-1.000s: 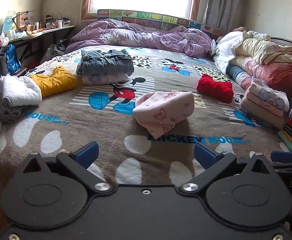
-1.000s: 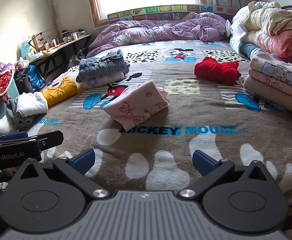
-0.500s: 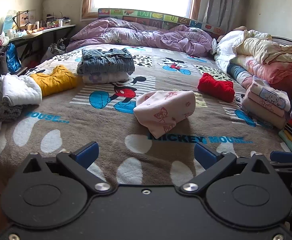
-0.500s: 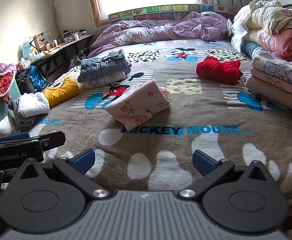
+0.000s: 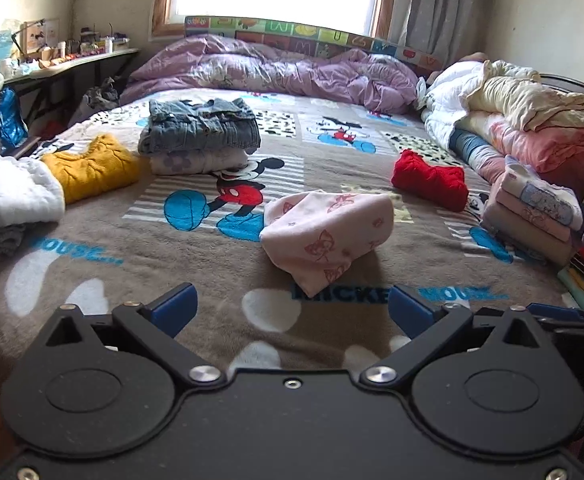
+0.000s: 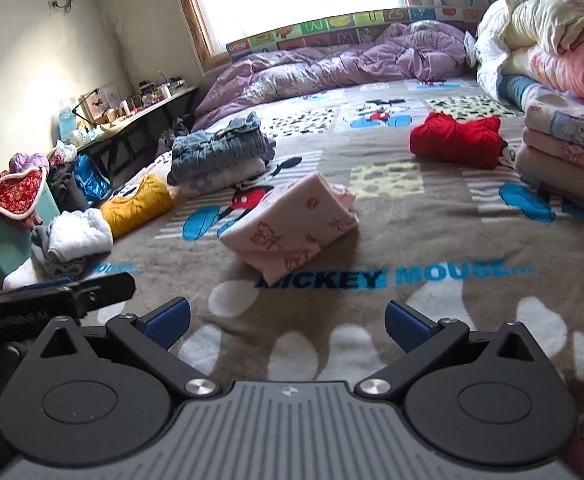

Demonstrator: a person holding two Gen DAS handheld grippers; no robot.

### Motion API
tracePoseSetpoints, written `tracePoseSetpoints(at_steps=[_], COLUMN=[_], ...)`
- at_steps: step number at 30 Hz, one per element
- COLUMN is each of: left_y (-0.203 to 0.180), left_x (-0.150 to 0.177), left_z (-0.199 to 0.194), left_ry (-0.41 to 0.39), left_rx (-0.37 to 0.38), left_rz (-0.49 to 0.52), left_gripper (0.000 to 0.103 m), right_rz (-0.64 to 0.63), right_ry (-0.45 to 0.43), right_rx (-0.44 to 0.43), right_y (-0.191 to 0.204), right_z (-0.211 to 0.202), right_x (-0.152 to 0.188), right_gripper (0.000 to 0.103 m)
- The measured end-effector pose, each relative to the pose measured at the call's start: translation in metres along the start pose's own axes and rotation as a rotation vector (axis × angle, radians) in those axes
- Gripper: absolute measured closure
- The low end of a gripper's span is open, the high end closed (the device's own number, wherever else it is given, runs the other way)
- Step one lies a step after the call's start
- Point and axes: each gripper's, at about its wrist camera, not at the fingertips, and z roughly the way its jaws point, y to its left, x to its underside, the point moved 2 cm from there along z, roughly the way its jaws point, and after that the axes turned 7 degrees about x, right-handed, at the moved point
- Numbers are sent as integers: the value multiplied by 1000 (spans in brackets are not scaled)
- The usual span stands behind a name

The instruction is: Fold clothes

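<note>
1. Pink garment (image 5: 327,236) with butterfly print lies near the middle of the bed (image 5: 196,280), on the cartoon-mouse blanket. It is already doubled into a compact packet, one corner pointing toward the cameras.
2. Left gripper (image 5: 292,312): fingers spread wide, nothing between them. It hangs low over the blanket's near edge, short of the packet.
3. Right gripper (image 6: 288,318): fingers likewise wide apart and empty, just beside the left one and also short of the packet.
4. Other clothes sit around it:
   - denim stack (image 5: 200,128) on a pale folded piece;
   - yellow knit (image 5: 92,168) and white bundle (image 5: 16,192) at the left;
   - red knit (image 5: 429,180) at the right;
   - a neat pile of folded pinks (image 5: 531,216) at the far right edge.
5. Stage, as a judgement: the packet fits either a fold just set down or a half-folded piece awaiting another fold. The pictures don't settle which.
6. If more handling is due, doing it well means:
   - approach low and level;
   - take the cloth at an edge, through all layers, so the fold doesn't spring open;
   - keep both grips even so the edges stay square.
7. Risk: the plush blanket may drag on the lower layer and skew the packet, so lift it slightly rather than slide it.
</note>
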Motion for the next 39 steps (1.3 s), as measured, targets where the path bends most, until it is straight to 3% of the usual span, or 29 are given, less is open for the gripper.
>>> tracePoseSetpoints(at_steps=[9,11,15,24,27,29,31,35,39], left_y=[30,34,43,63,74,82,91,104,112], left_x=[-25,-31,-41,-72,-82,-89,-95,-102,-102], left_z=[55,71,96,159,180,197,215,251,281], left_ry=[19,79,81,108,103,114,132,169,223], left_rx=[120,119,78,98,88,112,130,139,151], left_rz=[-102,-122,-105,-61,-97,-140,-187,-233,-270], left_gripper=[0,0,0,0,6,23,33,33,33], right_rz=[77,92,139,263,291,290,299,360,428], right_ry=[-33,-46,-56,-79,-97,-112,-102,-82,-84], right_rx=[-87,-111,-158,-262,-298,-317,-360,-434,-486], right_y=[-26,-29,-37,-79,-89,-93,-95,-104,-114], right_z=[65,80,109,177,193,201,211,228,239], right_x=[-17,-21,-35,-63,-64,-63,-62,-60,-63], right_gripper=[0,0,0,0,0,0,3,13,15])
